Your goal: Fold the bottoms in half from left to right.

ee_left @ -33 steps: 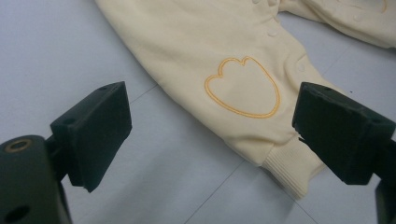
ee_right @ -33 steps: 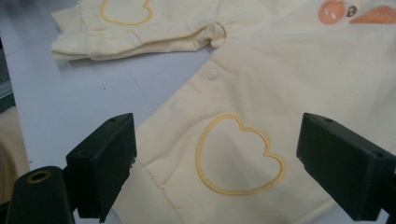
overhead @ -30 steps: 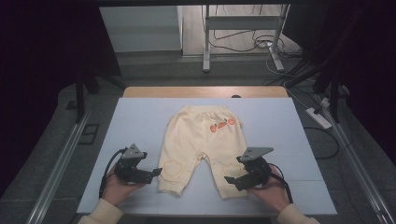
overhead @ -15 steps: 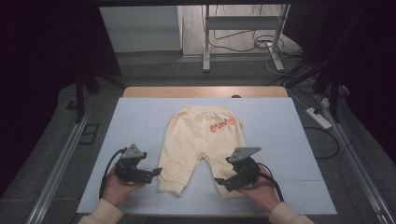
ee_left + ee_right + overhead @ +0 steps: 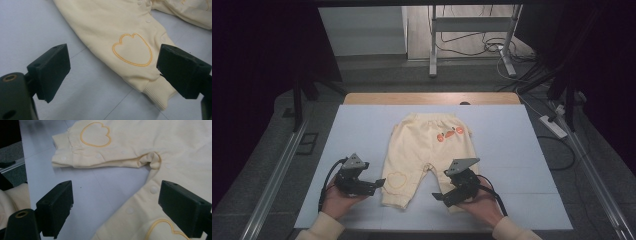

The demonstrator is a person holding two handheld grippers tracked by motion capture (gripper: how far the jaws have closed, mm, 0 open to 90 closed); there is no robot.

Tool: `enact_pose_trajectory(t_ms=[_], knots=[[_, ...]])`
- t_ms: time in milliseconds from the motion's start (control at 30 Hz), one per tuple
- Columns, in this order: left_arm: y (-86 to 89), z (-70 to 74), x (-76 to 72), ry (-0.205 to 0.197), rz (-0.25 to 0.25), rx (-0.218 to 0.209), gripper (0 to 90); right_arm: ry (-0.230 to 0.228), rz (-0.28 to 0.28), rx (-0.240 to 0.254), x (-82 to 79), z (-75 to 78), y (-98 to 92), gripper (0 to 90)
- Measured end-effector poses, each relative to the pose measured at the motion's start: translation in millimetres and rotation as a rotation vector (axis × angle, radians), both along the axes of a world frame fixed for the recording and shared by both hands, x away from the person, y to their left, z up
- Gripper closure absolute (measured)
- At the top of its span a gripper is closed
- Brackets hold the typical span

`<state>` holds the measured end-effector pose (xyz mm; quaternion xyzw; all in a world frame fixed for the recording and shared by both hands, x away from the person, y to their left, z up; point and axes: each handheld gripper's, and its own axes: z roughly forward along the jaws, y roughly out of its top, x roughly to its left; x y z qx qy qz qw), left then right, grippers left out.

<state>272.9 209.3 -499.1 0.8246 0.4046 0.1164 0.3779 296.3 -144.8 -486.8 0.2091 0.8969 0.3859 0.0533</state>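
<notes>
Pale yellow baby trousers (image 5: pixel 424 147) lie flat on the white mat (image 5: pixel 507 150), waistband far, legs toward me, with small orange carrot prints (image 5: pixel 449 133). My left gripper (image 5: pixel 378 183) rests open just left of the near-left leg. In the left gripper view its jaws (image 5: pixel 113 72) stand wide either side of that leg's paw outline (image 5: pixel 132 50) and ribbed cuff (image 5: pixel 156 92), touching nothing. My right gripper (image 5: pixel 440 196) is open at the other leg's inner edge. The right gripper view shows it (image 5: pixel 117 207) over the gap between the legs, by the snap buttons (image 5: pixel 153 190).
A wooden table edge (image 5: pixel 427 98) shows beyond the mat. A power strip (image 5: pixel 554 126) and cables lie on the floor at the right, and metal stand legs (image 5: pixel 432 60) rise behind the table. Bare mat extends on both sides of the trousers.
My right gripper has shifted left and slightly nearer, onto the inner edge of the trousers' right leg. The left gripper and the trousers have stayed put.
</notes>
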Motion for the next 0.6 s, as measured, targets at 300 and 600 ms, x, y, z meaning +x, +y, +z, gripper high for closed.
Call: enact_pose_trajectory(t_ms=[300, 600], knots=[[1.3, 0.3, -1.1, -0.005, 0.011, -0.005, 11.1, 0.004, 0.046, -0.002, -0.2, -1.9, 20.5, 13.0], [1.7, 0.6, -3.3, -0.005, 0.002, -0.002, 11.3, 0.011, 0.078, -0.006, -0.1, -4.4, 36.9, 13.0]])
